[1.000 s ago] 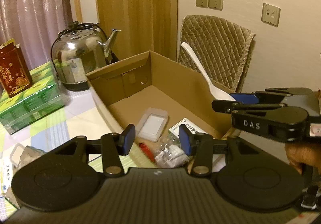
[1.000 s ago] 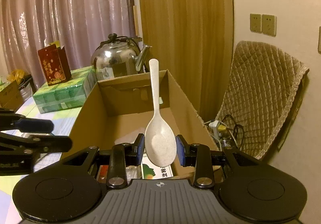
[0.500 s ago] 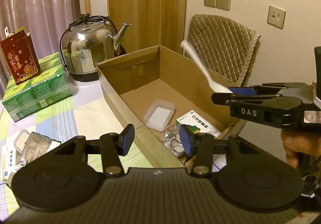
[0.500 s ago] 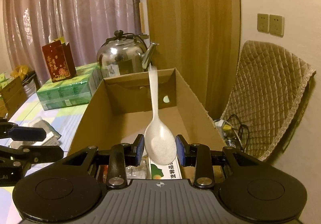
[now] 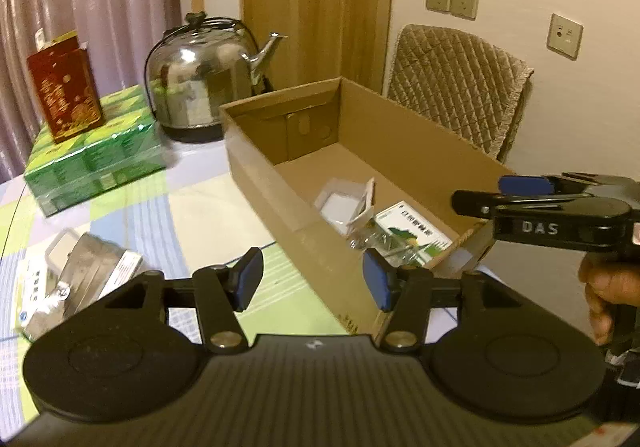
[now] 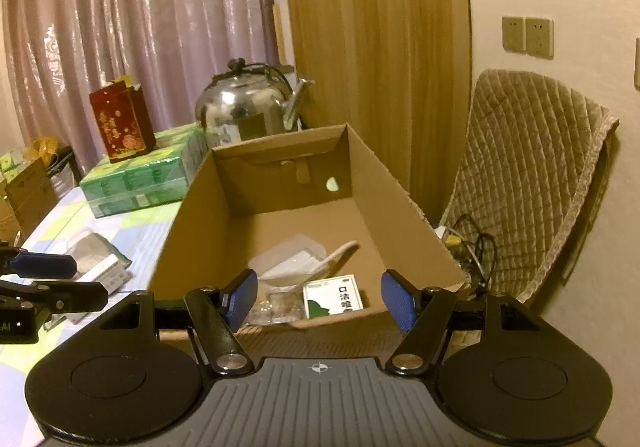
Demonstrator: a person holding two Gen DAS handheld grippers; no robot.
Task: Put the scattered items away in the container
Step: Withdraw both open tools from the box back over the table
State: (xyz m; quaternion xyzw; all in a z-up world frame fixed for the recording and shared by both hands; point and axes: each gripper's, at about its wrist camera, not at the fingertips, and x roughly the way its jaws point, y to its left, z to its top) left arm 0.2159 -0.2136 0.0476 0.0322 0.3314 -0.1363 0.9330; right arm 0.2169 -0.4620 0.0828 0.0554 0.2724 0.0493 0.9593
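On the far left of the table lay one small pile of packets (image 5: 76,279), still outside the box. The pile was blurry, so the packets could not be counted. Behind it sat one stack of green packs (image 5: 96,155) with one red box (image 5: 66,87) standing on top. Next to them stood one shiny kettle (image 5: 204,83).

The left gripper (image 5: 310,279) hung over the table, just beside the near corner of the box. Its two blue pads (image 5: 250,279) were wide apart and held nothing.

In the middle sat one brown cardboard box (image 6: 192,215) with its top open. Inside it were one clear plastic case (image 5: 340,203), one white spoon (image 6: 338,257) lying tilted across that case, one white and green medicine box (image 6: 334,297) and some crinkly clear wrappers (image 5: 372,239). The wrappers were too jumbled to count.

The right gripper (image 6: 318,297) hung above the near end of the box. Its two blue pads (image 6: 240,299) were also wide apart and empty. The spoon lay below them, not touching.

On the right, one chair with a quilted cover (image 6: 532,175) stood by the wall. Two wall sockets (image 6: 528,35) sat side by side above it.
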